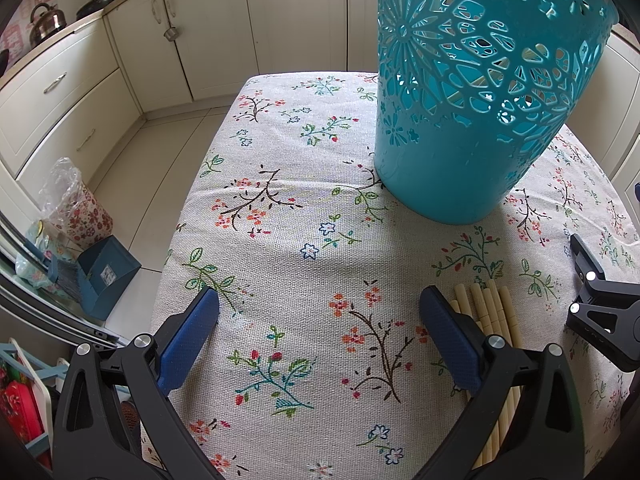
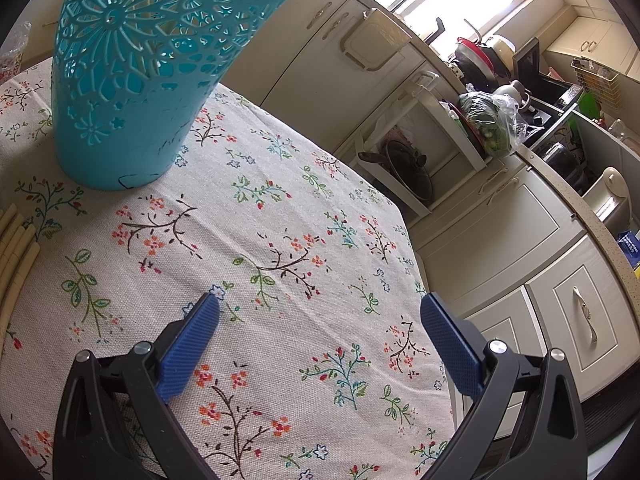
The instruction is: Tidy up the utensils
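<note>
Home kitchen: cream cabinets (image 1: 208, 40), kettle (image 1: 47, 22), pans (image 2: 408, 168).

left wrist: low over tablecloth (image 1: 280, 208) | right wrist: same | shared: holder (image 1: 480, 92)

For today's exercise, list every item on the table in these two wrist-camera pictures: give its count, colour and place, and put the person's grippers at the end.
utensil holder: one, teal, pierced flower pattern, standing upright on the far part of the table.
chopsticks: a bundle, pale cream, exact count unclear, lying flat on the cloth in front of the holder, partly hidden behind the left gripper's right finger.
tablecloth: one, beige with floral print, covering the table.
left gripper: one, black with blue pads, jaws wide apart, holding nothing, over the near part of the cloth.
right gripper: one, black with blue pads, jaws wide apart, holding nothing, to the right of the chopsticks.
</note>
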